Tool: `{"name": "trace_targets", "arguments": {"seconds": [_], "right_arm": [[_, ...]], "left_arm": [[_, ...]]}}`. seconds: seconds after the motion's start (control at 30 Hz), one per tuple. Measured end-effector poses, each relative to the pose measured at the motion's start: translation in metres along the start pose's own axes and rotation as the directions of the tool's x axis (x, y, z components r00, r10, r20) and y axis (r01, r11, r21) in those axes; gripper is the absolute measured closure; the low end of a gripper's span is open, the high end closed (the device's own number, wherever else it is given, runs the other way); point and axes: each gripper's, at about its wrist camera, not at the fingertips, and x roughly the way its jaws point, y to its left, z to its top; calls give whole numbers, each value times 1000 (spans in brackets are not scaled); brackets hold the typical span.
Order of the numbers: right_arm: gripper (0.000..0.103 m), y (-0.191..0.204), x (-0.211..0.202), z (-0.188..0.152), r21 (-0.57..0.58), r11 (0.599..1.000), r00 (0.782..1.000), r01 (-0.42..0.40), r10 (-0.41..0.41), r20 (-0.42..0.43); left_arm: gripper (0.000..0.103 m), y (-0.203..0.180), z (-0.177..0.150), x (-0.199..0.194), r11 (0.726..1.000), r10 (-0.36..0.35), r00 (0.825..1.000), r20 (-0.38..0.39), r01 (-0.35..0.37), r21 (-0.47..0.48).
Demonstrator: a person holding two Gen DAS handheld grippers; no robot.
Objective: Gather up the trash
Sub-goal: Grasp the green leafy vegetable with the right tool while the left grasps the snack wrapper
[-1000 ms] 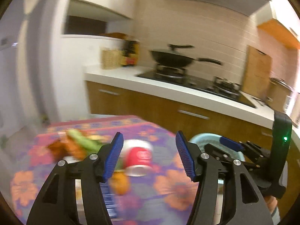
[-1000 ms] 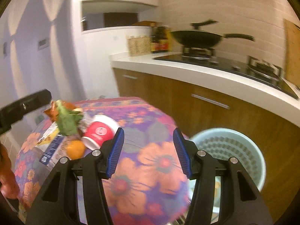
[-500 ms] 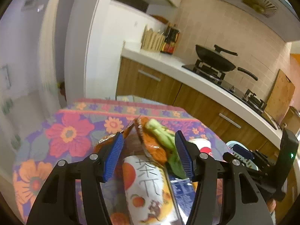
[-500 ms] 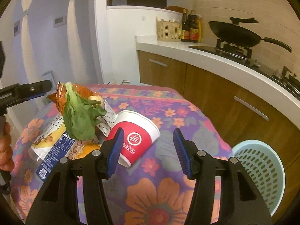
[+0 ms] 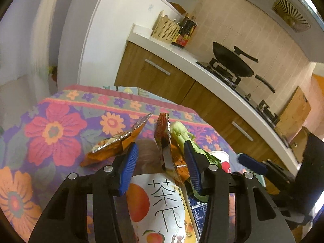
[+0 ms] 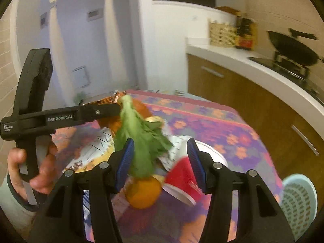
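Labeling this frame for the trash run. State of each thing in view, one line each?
left gripper: open, around an orange wrapper, not closed on it
right gripper: open, empty, above the pile
orange wrappers: torn open, crumpled
red paper cup: tipped on its side
leafy green: limp, lying on the pile
orange: whole, on the cloth
tea carton: lying flat
bin: upright, beside the table

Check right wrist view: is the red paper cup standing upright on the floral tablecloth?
No, the red paper cup lies tipped on its side on the floral tablecloth, beside the orange fruit.
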Motion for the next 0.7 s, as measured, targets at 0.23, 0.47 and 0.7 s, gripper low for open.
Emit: {"name": "trace_targets", "arguments": {"seconds": [0.23, 0.47, 0.7], "right_arm": [[53, 13, 31, 7, -4, 997, 995, -82, 82, -62], [89, 17, 27, 0, -13, 997, 995, -77, 76, -68], [95, -2, 11, -5, 88, 993, 997, -73, 76, -31]], "left_arm": [[59, 4, -2, 0, 1000, -28, 1000, 2, 28, -5], [59, 0, -2, 3, 999, -51, 999, -7, 51, 4], [57, -8, 1, 13, 998, -63, 997, -48, 65, 26]]}}
